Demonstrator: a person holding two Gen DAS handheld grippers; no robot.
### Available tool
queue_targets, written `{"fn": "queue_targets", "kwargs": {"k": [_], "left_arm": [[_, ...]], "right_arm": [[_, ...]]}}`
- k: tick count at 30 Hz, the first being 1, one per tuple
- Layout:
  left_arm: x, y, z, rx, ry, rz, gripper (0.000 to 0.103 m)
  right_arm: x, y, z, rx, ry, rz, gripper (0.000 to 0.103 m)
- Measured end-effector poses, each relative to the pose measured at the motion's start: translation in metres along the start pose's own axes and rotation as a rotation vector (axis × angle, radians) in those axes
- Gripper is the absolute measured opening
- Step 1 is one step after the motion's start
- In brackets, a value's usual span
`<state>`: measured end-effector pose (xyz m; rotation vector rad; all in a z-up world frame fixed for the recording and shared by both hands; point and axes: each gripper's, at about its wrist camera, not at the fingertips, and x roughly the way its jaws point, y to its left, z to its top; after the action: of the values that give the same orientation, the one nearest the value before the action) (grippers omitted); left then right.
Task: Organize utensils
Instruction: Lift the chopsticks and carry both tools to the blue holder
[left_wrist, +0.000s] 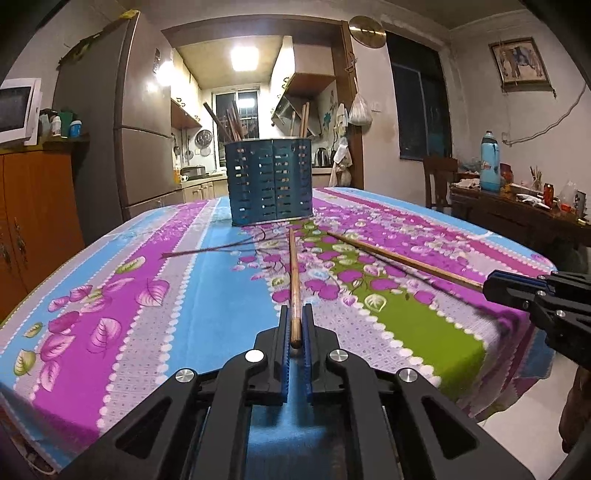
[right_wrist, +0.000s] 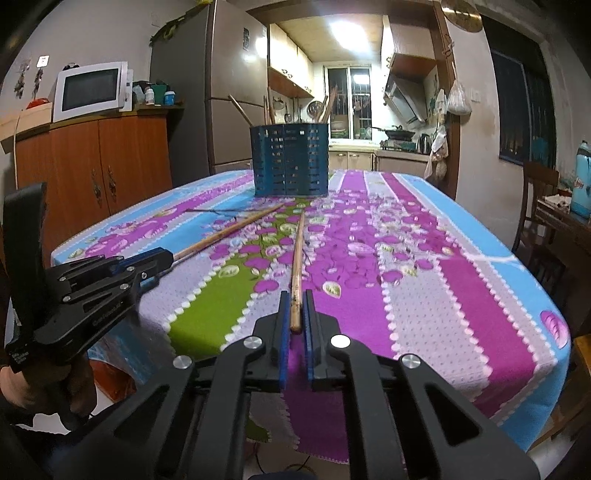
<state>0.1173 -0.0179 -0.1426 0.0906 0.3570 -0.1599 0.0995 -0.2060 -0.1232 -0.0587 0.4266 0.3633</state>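
One wooden chopstick (left_wrist: 294, 284) is clamped by its near end between the nearly closed jaws of the left gripper (left_wrist: 295, 325); a second chopstick (right_wrist: 296, 273) is held likewise by the right gripper (right_wrist: 296, 314). Both shafts point toward the blue slotted holder (left_wrist: 271, 181) — standing on the floral tablecloth (left_wrist: 110, 295), well beyond their tips.

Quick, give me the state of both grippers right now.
Left gripper: shut on a chopstick.
Right gripper: shut on another chopstick.
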Motion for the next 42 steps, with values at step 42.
{"fn": "queue_targets", "kwargs": {"k": [42], "left_arm": [[-0.045,0.026,0.194,0.042,-0.153,-0.093,0.007]], "right_arm": [[-0.013,-0.02,0.195,-0.069,-0.162,0.155,0.005]]}}
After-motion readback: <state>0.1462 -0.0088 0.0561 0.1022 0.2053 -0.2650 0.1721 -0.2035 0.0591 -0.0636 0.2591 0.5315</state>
